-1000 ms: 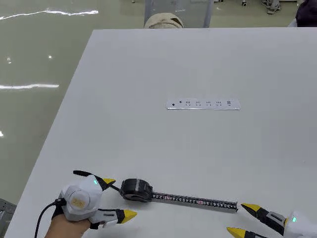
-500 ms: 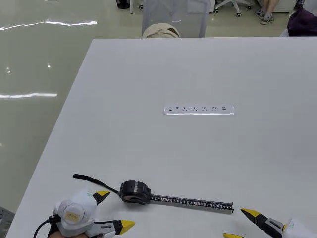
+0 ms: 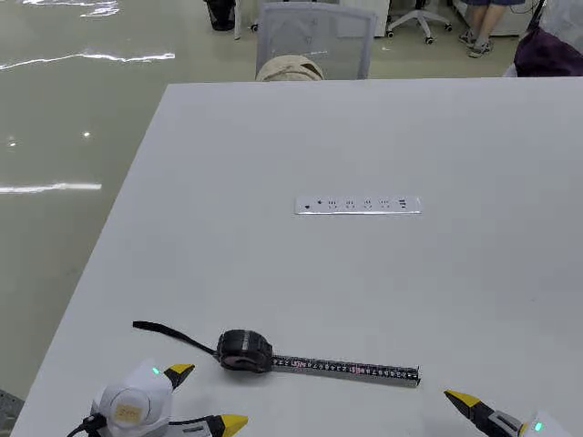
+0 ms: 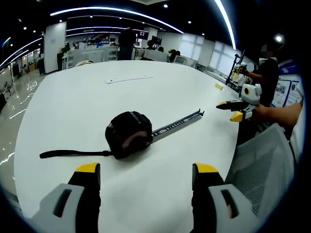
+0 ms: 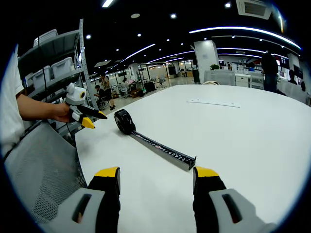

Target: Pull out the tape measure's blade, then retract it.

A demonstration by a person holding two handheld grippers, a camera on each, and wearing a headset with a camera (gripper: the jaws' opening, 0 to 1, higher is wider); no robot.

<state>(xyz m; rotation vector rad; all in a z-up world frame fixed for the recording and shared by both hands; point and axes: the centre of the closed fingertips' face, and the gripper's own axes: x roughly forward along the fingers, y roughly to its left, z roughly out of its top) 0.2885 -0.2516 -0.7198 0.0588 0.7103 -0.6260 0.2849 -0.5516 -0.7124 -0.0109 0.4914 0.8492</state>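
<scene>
A black tape measure lies near the table's front edge, its blade drawn out to the right and flat on the table, and a black strap trailing left. It shows too as the tape measure and the tape measure in the gripper views. My left gripper is open, just short of the case, with nothing between its yellow tips; seen also as the left gripper. My right gripper is open, a little back from the blade's hook end.
A white power strip lies flat at mid-table. A grey chair stands at the far edge. The white table stretches wide beyond the tape. People stand off the table's right in the left gripper view.
Both grippers have drawn back toward me, away from the tape measure. The tape measure and its pulled-out blade lie where they were. My head camera has tilted up.
</scene>
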